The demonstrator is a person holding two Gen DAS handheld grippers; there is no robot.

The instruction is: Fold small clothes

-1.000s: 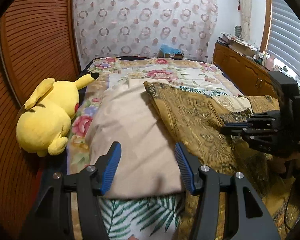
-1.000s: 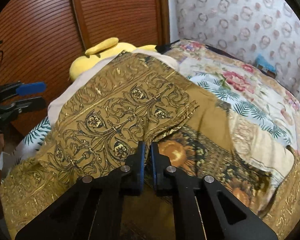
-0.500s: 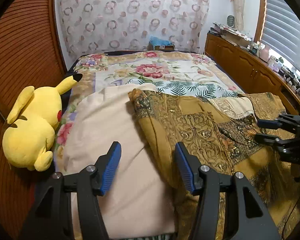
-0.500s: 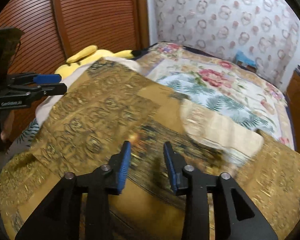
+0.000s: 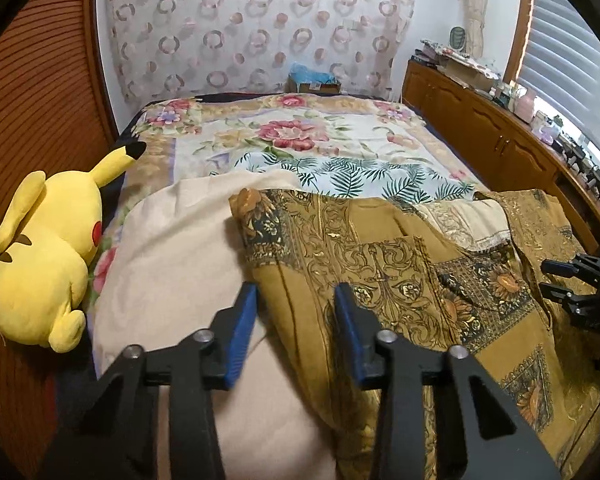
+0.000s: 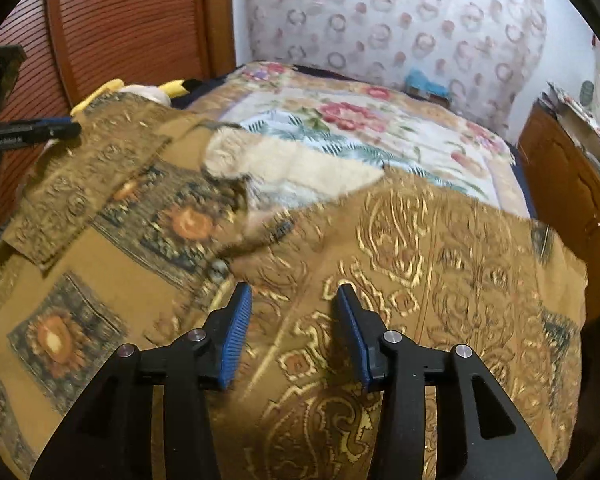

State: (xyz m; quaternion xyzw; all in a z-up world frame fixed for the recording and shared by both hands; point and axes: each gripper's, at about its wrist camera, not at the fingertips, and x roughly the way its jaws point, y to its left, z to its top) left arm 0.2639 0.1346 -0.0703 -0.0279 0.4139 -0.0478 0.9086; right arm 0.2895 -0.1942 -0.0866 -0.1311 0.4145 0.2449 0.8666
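A gold-brown patterned garment (image 5: 400,280) lies spread on the bed, partly folded over a beige cloth (image 5: 172,264). My left gripper (image 5: 296,332) is open and empty, above the garment's left edge where it meets the beige cloth. My right gripper (image 6: 294,332) is open and empty above the garment's (image 6: 420,280) right half. The right gripper also shows at the right edge of the left wrist view (image 5: 572,280). The left gripper shows at the left edge of the right wrist view (image 6: 28,134).
A yellow plush toy (image 5: 44,256) lies at the bed's left edge by a wooden slatted door (image 5: 40,80). A floral bedspread (image 5: 300,140) covers the bed. A wooden cabinet (image 5: 500,136) with clutter runs along the right side.
My right gripper let go of the garment, opened and swung toward its right half. My left gripper, still open, moved rightward to the garment's left edge.
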